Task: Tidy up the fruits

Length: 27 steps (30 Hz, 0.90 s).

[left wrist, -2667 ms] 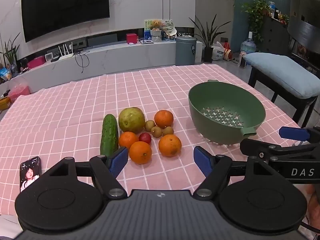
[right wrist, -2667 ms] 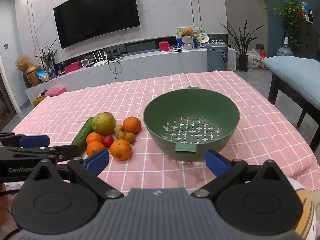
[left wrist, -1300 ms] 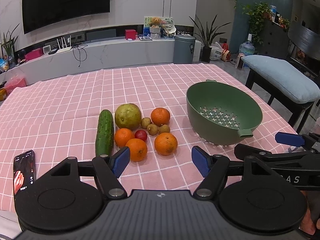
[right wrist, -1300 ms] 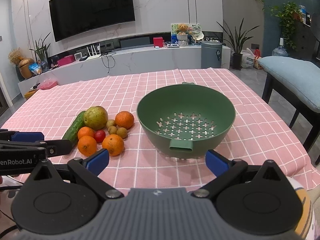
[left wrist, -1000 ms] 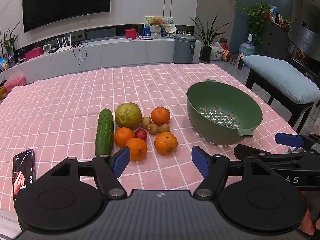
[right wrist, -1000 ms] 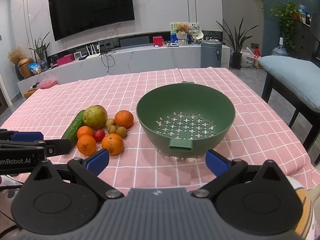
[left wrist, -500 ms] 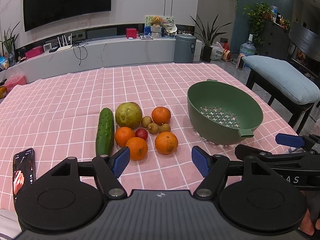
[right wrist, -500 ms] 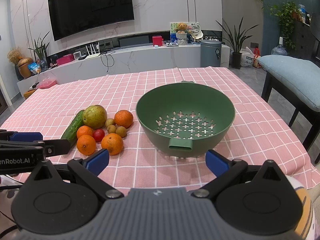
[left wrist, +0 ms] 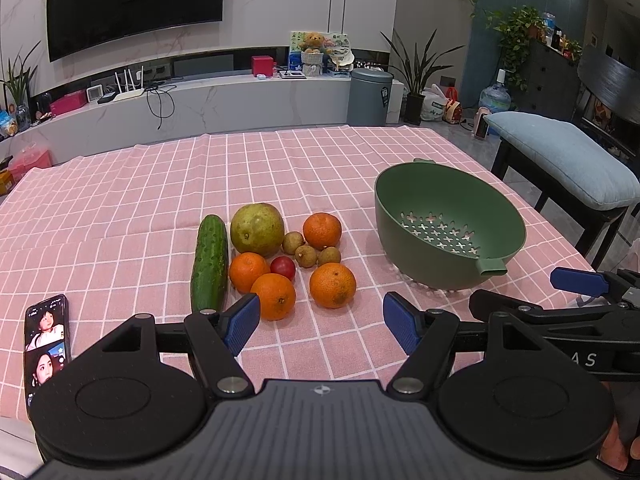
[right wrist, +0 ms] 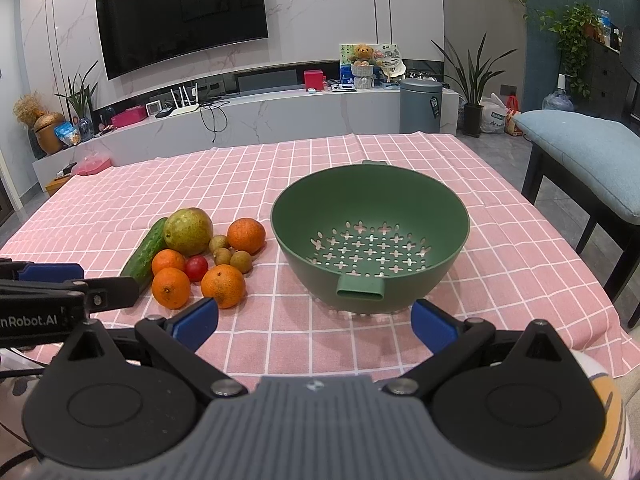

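Note:
A fruit pile sits mid-table on the pink checked cloth: a cucumber [left wrist: 209, 262], a large green pear-like fruit [left wrist: 257, 229], several oranges [left wrist: 333, 285], a red cherry tomato [left wrist: 283, 267] and three small brown longans [left wrist: 306, 256]. An empty green colander bowl [left wrist: 448, 232] stands to their right; it also shows in the right wrist view [right wrist: 370, 240]. My left gripper [left wrist: 322, 322] is open and empty, just short of the nearest oranges. My right gripper [right wrist: 315, 320] is open and empty, in front of the bowl.
A phone [left wrist: 46, 340] with a lit screen lies at the table's near left edge. A cushioned bench [left wrist: 560, 156] stands off the right side. A TV console and a grey bin [left wrist: 370, 98] are beyond the far edge.
Both grippers have drifted only slightly; the view has shifted a little. The fruits and bowl have not moved.

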### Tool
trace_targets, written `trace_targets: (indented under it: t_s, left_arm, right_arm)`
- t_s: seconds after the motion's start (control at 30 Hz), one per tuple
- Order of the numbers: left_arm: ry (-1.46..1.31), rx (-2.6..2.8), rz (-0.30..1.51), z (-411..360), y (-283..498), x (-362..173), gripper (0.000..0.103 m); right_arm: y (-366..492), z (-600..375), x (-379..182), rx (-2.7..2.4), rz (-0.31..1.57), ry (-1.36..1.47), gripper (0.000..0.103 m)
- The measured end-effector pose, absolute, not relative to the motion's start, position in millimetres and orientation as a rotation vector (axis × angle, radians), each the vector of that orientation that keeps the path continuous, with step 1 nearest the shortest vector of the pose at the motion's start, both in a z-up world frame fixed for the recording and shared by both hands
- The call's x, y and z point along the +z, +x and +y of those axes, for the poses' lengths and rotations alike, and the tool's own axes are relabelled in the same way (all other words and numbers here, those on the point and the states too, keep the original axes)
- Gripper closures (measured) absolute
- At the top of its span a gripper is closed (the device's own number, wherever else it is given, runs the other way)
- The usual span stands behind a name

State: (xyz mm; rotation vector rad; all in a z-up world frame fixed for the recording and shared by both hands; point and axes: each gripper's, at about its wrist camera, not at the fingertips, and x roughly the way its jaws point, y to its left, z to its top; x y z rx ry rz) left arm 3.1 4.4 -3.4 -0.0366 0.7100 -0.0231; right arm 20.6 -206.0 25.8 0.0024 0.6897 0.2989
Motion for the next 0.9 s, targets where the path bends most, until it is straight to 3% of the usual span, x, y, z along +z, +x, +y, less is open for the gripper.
trace_targets:
  t_s: [0.9]
  left_arm:
    - [-0.102, -0.051, 0.747, 46.9, 23.1, -2.1, 0.022]
  right_arm:
    - [31.5, -186.5, 34.5, 0.355, 0.705, -0.043, 0.005]
